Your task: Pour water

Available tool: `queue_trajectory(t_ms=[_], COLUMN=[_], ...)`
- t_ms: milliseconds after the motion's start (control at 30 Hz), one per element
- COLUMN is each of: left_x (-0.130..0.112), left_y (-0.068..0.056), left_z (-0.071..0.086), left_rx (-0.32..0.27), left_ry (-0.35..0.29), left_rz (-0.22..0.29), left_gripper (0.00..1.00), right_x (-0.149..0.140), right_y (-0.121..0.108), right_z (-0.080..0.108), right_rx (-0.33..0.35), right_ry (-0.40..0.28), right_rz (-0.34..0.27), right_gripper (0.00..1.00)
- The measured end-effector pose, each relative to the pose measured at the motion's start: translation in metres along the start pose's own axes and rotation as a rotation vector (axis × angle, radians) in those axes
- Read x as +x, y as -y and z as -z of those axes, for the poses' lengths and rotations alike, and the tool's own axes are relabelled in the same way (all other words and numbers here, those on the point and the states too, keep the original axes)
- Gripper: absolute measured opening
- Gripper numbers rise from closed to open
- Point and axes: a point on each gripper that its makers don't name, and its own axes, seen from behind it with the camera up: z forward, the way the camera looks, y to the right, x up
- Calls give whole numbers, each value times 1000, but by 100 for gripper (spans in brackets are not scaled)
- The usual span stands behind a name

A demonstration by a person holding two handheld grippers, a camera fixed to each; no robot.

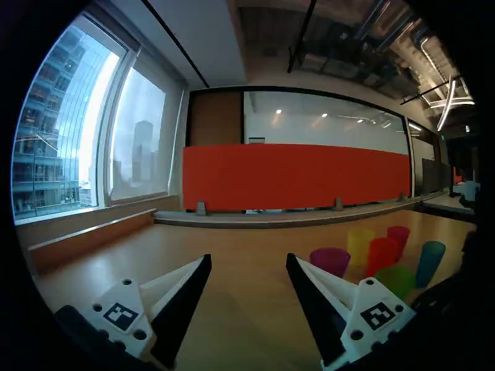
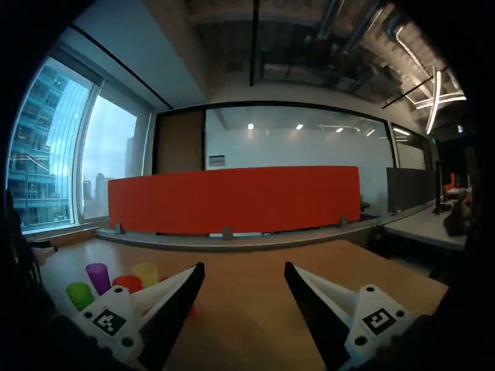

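**A:** Where do the cups stand for you?

**B:** In your left gripper view, the cups (image 1: 377, 260) are bunched together on the right of the wooden table (image 1: 247, 235), all upright. The purple cup (image 1: 330, 260) is the leftmost and sits just beyond your right-hand finger. Behind it are the yellow cup (image 1: 360, 244), the orange-red cup (image 1: 382, 255) and a dark pink cup (image 1: 398, 238). The green cup (image 1: 396, 279) is nearest you, and the teal cup (image 1: 430, 260) is farthest right. I cannot tell what is inside any of them.

**A:** And from your other hand?

**B:** In your right gripper view, four of them sit low on the left: green, purple, red and yellow. The red one is partly hidden behind your left-hand finger.

**A:** What are your fingers doing?

**B:** Your left gripper (image 1: 248, 258) is spread wide, with bare tabletop between its black tips, and it grasps nothing. The cluster is off to its right, apart from both fingers. Your right gripper (image 2: 243, 267) is spread just as wide and has hold of nothing.

**A:** What is beyond that?

**B:** An orange-red divider panel (image 1: 297, 176) runs along the far edge of the table, with a glass wall (image 1: 322, 120) above it. Tall windows (image 1: 68, 136) are on your left, facing city towers.
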Motion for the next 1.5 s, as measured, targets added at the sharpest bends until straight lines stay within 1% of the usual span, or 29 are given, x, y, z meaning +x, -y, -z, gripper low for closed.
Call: queue_trajectory(t_ms=[300, 700, 1067, 1300, 1500], left_x=[0, -1, 0, 0, 0], left_y=[0, 1, 0, 0, 0], left_z=[0, 1, 1, 1, 1], left_rx=[0, 0, 0, 0, 0], left_ry=[0, 0, 0, 0, 0], left_rz=[0, 0, 0, 0, 0], left_gripper=[89, 90, 89, 89, 89], right_x=[-29, -48, -50, -50, -50], right_y=[-12, -12, -13, -9, -8], right_z=[-9, -16, -16, -15, -13], right_rx=[-45, -44, -48, -46, -41], right_ry=[22, 40, 36, 27, 24], right_rz=[-7, 26, 30, 50, 49], right_gripper=[100, 100, 100, 100, 100])
